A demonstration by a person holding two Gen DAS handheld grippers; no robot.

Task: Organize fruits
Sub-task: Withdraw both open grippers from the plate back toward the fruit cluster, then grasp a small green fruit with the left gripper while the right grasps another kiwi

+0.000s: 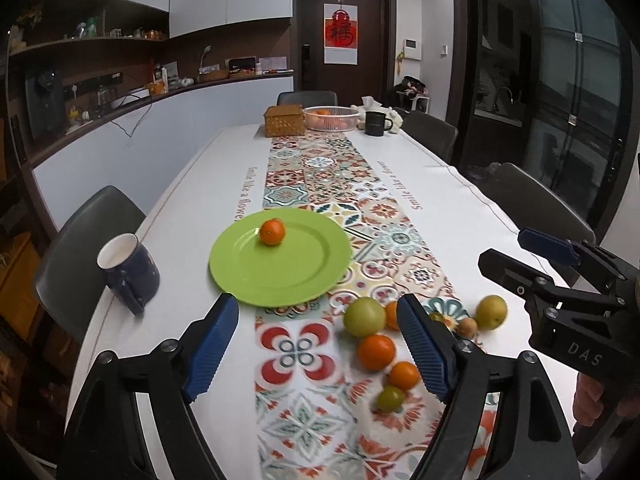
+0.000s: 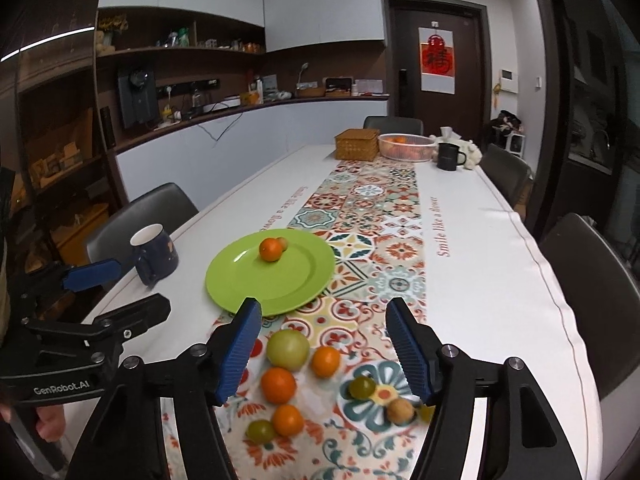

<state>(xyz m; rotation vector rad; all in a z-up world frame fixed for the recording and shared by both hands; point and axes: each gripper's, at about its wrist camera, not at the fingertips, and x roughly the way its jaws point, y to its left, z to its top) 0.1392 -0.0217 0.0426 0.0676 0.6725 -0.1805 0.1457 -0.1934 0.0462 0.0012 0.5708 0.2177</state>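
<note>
Right-wrist view puts one orange mandarin on the green plate with a small brownish fruit touching it, while the loose pile — a big green fruit, mandarins and small green ones — lies on the patterned runner just in front of the plate. My right gripper hangs over that pile, blue pads apart and gripping nothing. My left gripper is parted wide and empty too — a dark blue mug stands left of the plate.

We see a round green plate on the counter, bearing a small orange mandarin. Left of it stands a dark blue mug. Nearer us, a cluster of loose fruits lies on the patterned runner. Far off sits a woven wicker box.
</note>
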